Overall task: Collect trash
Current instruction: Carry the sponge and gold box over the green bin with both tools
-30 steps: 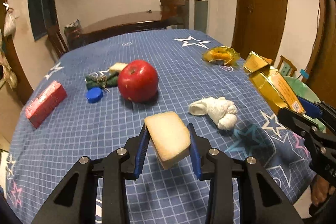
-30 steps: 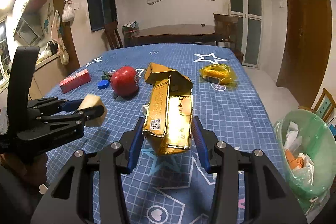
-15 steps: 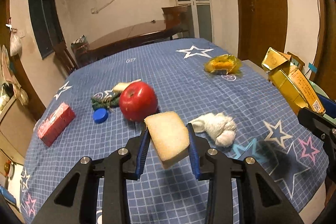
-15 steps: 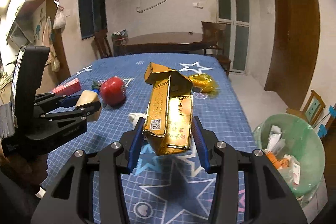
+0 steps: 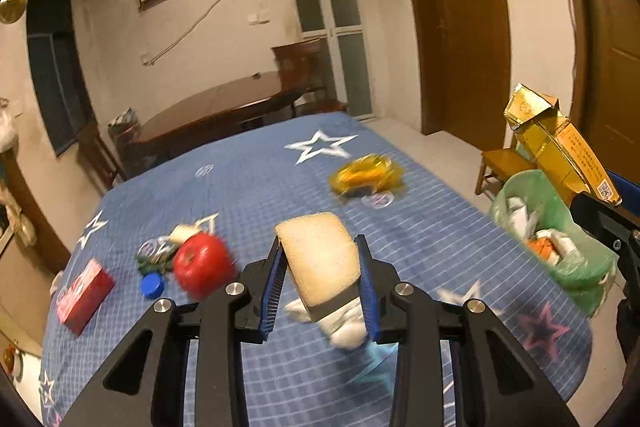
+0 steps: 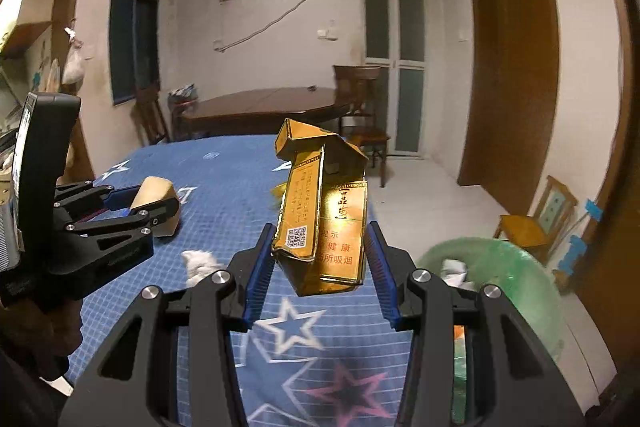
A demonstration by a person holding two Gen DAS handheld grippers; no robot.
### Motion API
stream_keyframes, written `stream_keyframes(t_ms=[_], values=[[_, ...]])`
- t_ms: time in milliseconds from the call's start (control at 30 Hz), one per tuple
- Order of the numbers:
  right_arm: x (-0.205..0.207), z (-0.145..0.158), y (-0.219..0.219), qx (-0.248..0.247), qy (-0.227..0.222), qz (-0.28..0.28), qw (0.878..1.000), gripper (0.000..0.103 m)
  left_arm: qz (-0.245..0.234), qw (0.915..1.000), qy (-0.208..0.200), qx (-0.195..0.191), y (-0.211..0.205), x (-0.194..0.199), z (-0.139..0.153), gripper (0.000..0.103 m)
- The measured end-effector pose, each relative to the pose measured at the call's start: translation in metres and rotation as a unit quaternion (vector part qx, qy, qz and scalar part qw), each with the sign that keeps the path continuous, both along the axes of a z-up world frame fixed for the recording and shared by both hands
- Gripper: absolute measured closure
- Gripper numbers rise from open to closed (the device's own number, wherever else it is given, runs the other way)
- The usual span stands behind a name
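Over on the far left of the counter (image 5: 256, 163) there's a red box (image 5: 84, 295), then a blue bottle cap (image 5: 152, 285) beside a small green tangle (image 5: 154, 259), and the red apple (image 5: 202, 263) just next to them. None of it is being handled.

Centre stage: the left gripper (image 5: 320, 279) is clamped on a pale sponge block (image 5: 320, 259), held up off the cloth, both blue pads pressed to its sides. Under it, a white crumpled tissue (image 5: 344, 327) lies on the counter, waiting.

Further back, a yellow wrapper (image 5: 366, 175) sits alone near the white star.

Now the right side: the right gripper (image 6: 320, 263) carries a torn gold carton (image 6: 324, 215). Its left pad touches the carton's lower corner, the right pad looks to stand a little off the side, so I'd call the grip light. The carton is in the air, close to the green-lined trash bin (image 5: 560, 227) that stands by the counter's right edge, with scraps already inside.

My read: roughly midway. Two pieces lifted and not yet dropped; tissue, wrapper, cap and the small bits remain.
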State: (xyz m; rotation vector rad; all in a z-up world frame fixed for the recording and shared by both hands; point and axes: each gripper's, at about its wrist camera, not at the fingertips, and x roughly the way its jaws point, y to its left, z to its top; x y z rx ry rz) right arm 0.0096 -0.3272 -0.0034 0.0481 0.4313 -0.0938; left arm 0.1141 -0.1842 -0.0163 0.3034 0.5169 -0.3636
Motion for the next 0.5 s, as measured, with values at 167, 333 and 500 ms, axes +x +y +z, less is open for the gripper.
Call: stream_keyframes(t_ms=[167,333,500], values=[[-0.010,0.009,-0.027,-0.006,-0.007,-0.039,0.999,0.059,-0.034,0.9994,-0.011,0.001,-0.037,0.000,0.012,0.068],[-0.013,0.016,-0.057,-0.009,-0.006,-0.079,0.997,0.059,-0.072,0.9972,-0.019,0.005,-0.080,0.000,0.020,0.068],[-0.017,0.017,-0.089,-0.009,0.004,-0.121,0.993,0.059,-0.110,0.9936,-0.022,0.013,-0.126,0.001,0.022,0.068]])
